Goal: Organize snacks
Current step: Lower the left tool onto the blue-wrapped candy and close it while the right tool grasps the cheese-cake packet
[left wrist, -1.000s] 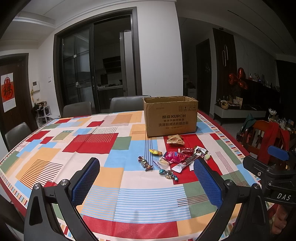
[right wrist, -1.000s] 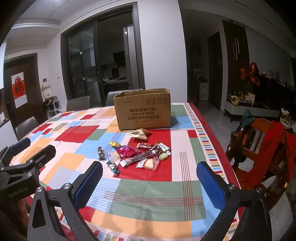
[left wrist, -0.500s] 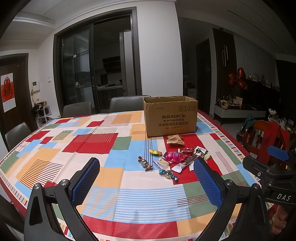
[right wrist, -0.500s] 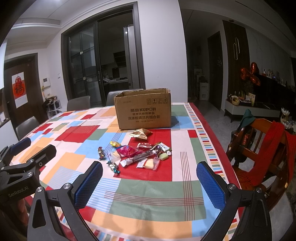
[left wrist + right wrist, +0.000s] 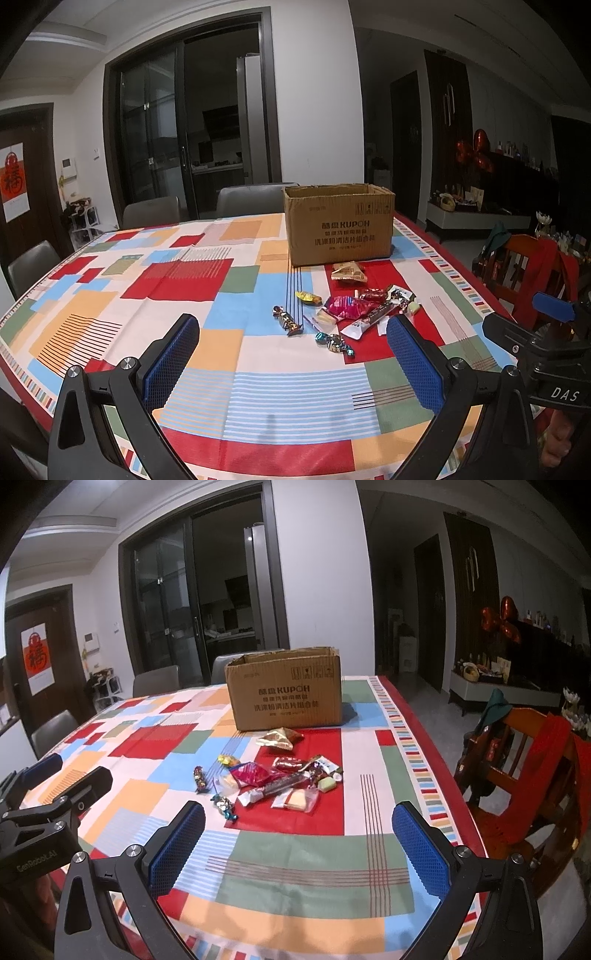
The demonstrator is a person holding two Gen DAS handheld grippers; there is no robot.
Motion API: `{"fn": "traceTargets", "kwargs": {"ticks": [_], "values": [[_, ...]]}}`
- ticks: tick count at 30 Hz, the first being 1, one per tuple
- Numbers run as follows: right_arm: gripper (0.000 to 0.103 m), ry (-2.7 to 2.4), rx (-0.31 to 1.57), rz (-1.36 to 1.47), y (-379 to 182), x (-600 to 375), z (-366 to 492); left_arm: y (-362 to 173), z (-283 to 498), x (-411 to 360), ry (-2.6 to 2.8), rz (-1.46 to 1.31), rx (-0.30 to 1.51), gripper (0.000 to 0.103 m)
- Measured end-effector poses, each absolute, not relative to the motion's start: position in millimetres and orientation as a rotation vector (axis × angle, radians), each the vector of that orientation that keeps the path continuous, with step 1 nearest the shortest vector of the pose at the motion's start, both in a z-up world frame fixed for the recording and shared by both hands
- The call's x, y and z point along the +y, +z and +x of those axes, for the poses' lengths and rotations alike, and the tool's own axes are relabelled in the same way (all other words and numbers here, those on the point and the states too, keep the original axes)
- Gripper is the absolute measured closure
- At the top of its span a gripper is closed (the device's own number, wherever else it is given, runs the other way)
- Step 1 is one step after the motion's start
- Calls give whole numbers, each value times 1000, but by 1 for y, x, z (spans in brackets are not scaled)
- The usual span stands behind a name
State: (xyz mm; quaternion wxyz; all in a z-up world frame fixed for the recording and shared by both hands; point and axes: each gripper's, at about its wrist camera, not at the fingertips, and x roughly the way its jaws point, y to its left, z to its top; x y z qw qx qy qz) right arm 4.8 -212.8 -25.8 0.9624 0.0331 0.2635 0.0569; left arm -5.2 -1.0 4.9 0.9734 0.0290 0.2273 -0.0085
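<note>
A patchwork tablecloth [image 5: 177,280] in red, blue, orange and green blocks covered the table. Grey upholstered chairs [image 5: 151,212] stood along its far edge at 11 o'clock, and another grey chair [image 5: 31,264] sat at 9 o'clock. Behind them, dark-framed glass sliding doors [image 5: 192,129] opened onto a dim kitchen. A red paper hanging [image 5: 13,181] was fixed to the brown door at 9 o'clock. At 3 o'clock a wooden chair [image 5: 517,760] carried a red cloth [image 5: 554,753] over its back. Red balloons [image 5: 502,622] hung above a dark sideboard at 2 o'clock.
</note>
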Motion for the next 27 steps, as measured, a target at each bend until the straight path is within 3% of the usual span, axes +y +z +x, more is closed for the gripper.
{"fn": "traceTargets", "kwargs": {"ticks": [16,27], "values": [[1,154,675,27,-55,-217,69,-17,58,-14,-26,70,576,1],[5,243,799,-37,-82,-208,127,-48,105,-21,-69,56,740,22]]}}
